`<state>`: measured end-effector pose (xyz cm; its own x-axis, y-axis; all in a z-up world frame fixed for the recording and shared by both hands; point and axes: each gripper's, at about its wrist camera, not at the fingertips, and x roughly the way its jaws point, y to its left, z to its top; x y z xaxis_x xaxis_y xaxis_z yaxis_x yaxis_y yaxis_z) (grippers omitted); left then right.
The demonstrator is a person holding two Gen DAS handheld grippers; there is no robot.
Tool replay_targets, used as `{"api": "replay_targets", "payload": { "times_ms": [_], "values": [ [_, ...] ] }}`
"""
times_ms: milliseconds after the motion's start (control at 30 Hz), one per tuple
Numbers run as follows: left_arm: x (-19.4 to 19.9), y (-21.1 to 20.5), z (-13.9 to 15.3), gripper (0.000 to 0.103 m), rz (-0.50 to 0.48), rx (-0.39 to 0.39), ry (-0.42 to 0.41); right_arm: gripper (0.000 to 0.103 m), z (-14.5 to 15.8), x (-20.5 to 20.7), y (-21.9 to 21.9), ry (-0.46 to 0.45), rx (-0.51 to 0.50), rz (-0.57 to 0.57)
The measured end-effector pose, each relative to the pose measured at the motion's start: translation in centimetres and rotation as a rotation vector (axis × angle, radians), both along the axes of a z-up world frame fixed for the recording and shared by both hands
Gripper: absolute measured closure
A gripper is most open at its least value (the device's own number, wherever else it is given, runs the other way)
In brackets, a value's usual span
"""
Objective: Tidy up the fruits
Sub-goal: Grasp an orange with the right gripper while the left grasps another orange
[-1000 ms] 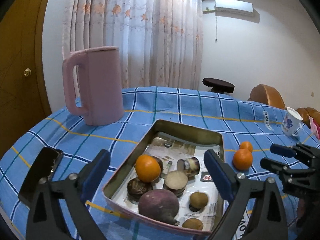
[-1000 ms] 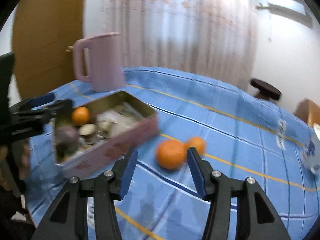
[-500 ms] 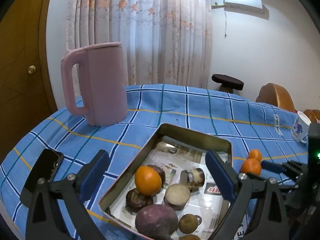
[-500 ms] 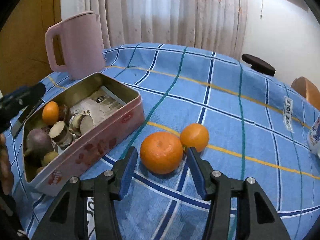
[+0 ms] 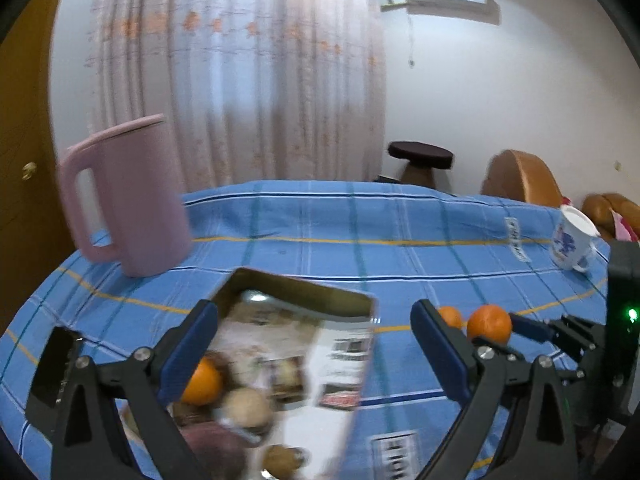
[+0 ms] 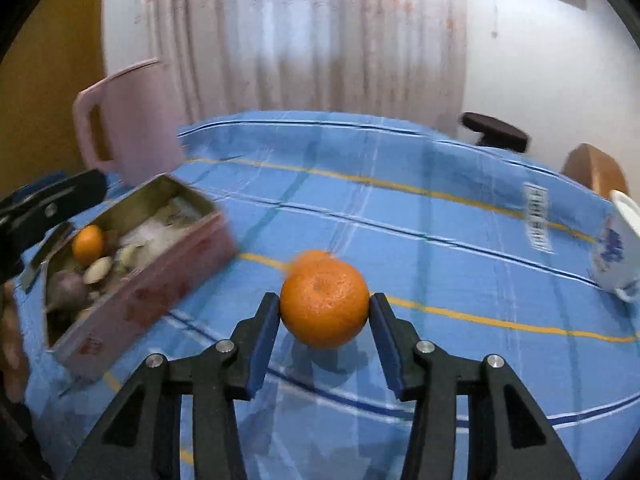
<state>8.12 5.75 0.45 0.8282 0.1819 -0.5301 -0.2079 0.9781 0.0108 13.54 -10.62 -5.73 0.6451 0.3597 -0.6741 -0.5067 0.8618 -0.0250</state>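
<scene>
Right gripper (image 6: pixel 324 312) closing, pads touching both sides of large orange (image 6: pixel 325 304) on tablecloth (image 6: pixel 440 248).

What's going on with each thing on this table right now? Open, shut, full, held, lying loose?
Right gripper: closing around the big orange, which sits on the cloth.
Small orange: loose on the cloth, behind the big one.
Left gripper: open, holding nothing.
Tin: lidless, holding an orange and other produce.
Pink jug: upright, lid on.
Mug: upright.
</scene>
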Motion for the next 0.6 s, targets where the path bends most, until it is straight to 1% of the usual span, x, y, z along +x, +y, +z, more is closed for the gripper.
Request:
{"api": "replay_targets", "payload": {
  "times_ms": [133, 233, 333, 400, 467, 533, 600],
  "values": [
    [2.4, -3.3, -0.8, 0.004, -0.068, 0.013, 0.030, 0.055, -0.1, 1.5, -3.1, -0.010, -0.009, -0.081],
    [4.5, -4.9, -1.8, 0.006, -0.101, 0.007, 0.084, 0.055, 0.1, 2.3, -5.4, -0.007, 0.016, -0.126],
    [6.0, -6.4, -2.8, 0.013, -0.138, 0.003, 0.126, 0.055, 0.3, 2.6, -6.5, -0.022, 0.016, -0.151],
    [6.9, -7.4, -3.5, 0.018, -0.169, 0.015, 0.151, 0.055, 0.3, 2.8, -7.4, -0.008, 0.050, -0.154],
    [7.6, -8.1, -4.1, 0.025, -0.191, 0.018, 0.181, 0.055, 0.3, 3.0, -8.0, 0.003, 0.078, -0.157],
    [8.3, -8.6, -4.7, 0.026, -0.225, -0.002, 0.208, 0.055, 0.3, 3.0, -8.1, 0.005, 0.086, -0.152],
    [8.9, -9.0, -5.3, 0.033, -0.242, -0.006, 0.233, 0.055, 0.3, 3.0, -7.9, 0.008, 0.085, -0.147]
  ]
}}
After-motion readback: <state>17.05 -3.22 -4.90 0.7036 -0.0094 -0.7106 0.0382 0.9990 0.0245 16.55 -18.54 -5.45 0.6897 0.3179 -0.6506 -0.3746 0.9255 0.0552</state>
